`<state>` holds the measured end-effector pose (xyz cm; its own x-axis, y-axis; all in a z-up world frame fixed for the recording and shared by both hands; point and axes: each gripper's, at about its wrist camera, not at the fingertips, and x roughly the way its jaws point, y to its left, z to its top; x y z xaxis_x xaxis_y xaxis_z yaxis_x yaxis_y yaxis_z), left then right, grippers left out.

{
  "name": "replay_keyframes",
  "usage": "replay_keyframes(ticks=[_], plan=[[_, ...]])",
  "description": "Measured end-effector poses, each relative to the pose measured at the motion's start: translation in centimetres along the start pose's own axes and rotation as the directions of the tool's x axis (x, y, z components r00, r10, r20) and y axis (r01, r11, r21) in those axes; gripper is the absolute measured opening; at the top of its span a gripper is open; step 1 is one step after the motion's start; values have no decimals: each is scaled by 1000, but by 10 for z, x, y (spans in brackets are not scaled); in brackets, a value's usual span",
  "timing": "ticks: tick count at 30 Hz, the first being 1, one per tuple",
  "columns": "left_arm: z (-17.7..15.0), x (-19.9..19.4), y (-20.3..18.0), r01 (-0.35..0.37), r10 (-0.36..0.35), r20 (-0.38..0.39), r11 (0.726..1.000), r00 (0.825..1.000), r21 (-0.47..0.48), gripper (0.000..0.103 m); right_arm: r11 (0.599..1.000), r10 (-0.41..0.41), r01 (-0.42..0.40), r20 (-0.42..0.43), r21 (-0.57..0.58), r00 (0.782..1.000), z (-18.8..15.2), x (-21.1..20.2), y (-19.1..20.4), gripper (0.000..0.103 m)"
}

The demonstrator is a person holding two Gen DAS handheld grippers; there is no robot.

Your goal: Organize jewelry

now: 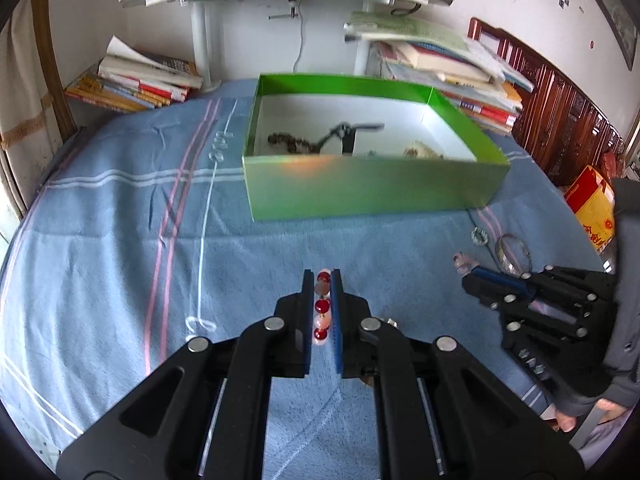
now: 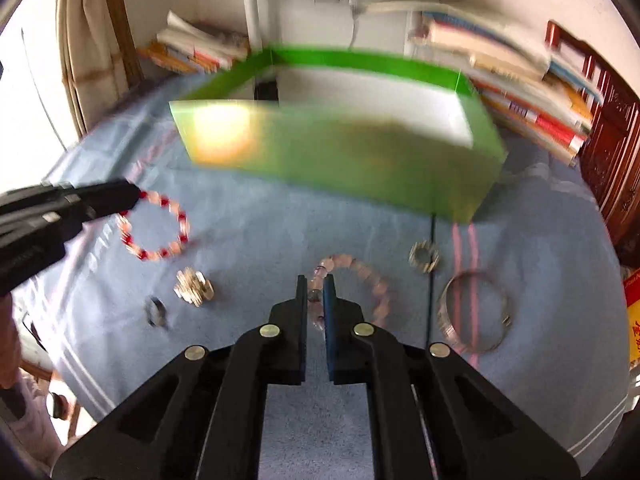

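Observation:
My left gripper (image 1: 322,278) is shut on a red and pink bead bracelet (image 1: 322,307), seen as a full ring in the right wrist view (image 2: 154,227), where the left gripper (image 2: 136,196) comes in from the left. My right gripper (image 2: 316,280) is shut on a pale pink bead bracelet (image 2: 362,276) that lies on the blue cloth; in the left wrist view the right gripper (image 1: 466,272) is at the right. An open green box (image 1: 372,184) ahead holds dark beads (image 1: 286,142) and a black piece (image 1: 348,134). The right wrist view is blurred.
On the blue striped cloth (image 2: 260,240) lie a silver bangle (image 2: 472,312), a small silver ring (image 2: 424,256), a sparkly brooch (image 2: 194,286) and a dark ring (image 2: 156,312). Book stacks (image 1: 136,80) line the back. A clear bead strand (image 1: 218,148) lies left of the box.

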<state>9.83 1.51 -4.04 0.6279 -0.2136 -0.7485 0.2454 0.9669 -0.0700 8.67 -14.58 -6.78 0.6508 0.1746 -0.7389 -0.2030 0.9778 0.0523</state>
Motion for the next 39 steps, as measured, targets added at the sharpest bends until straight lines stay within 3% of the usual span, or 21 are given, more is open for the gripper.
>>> replay_keyframes(ticks=[4,11,15,18,23,26,27,28,29,30,32,34,35,39], plan=[[22,-22,-4,-11,9,63,1000,998,29,8,1000,24,-26,92,15,995,30,-33,-11,8],[72,-45,-8,-22,14,153,999,988,49,8,1000,-7,4,219,14,976,84,-65,-22,8],[108,-32,-3,-31,26,159,999,987,30,8,999,-39,31,209,43,977,118,-44,-34,8],[127,-8,2,-50,47,140,999,989,19,8,997,-40,29,154,69,987,133,-11,-40,8],[133,38,10,-78,79,91,997,993,-10,8,995,-43,38,48,94,998,137,46,-41,8],[130,58,14,-82,84,49,996,995,-37,9,993,-47,44,27,110,999,134,63,-41,9],[129,62,17,-84,86,45,995,995,-54,14,992,-55,51,26,117,998,131,63,-43,12],[128,62,20,-81,85,48,994,995,-68,22,991,-55,51,27,120,998,128,60,-45,24],[125,60,22,-74,79,56,994,995,-81,40,992,-50,46,32,121,998,123,55,-46,37],[123,55,22,-71,77,69,994,995,-83,48,992,-51,44,54,120,997,116,44,-48,40],[112,39,21,-90,96,107,994,990,-61,49,992,-67,56,94,112,993,97,19,-53,41],[95,21,18,-127,130,124,991,984,-38,57,991,-80,67,115,118,990,74,-2,-63,41],[83,12,17,-143,146,128,989,981,-32,66,989,-89,74,117,126,989,64,-9,-69,41],[32,-4,7,-139,137,104,990,985,19,72,956,-206,191,46,221,977,10,-22,-108,41]])
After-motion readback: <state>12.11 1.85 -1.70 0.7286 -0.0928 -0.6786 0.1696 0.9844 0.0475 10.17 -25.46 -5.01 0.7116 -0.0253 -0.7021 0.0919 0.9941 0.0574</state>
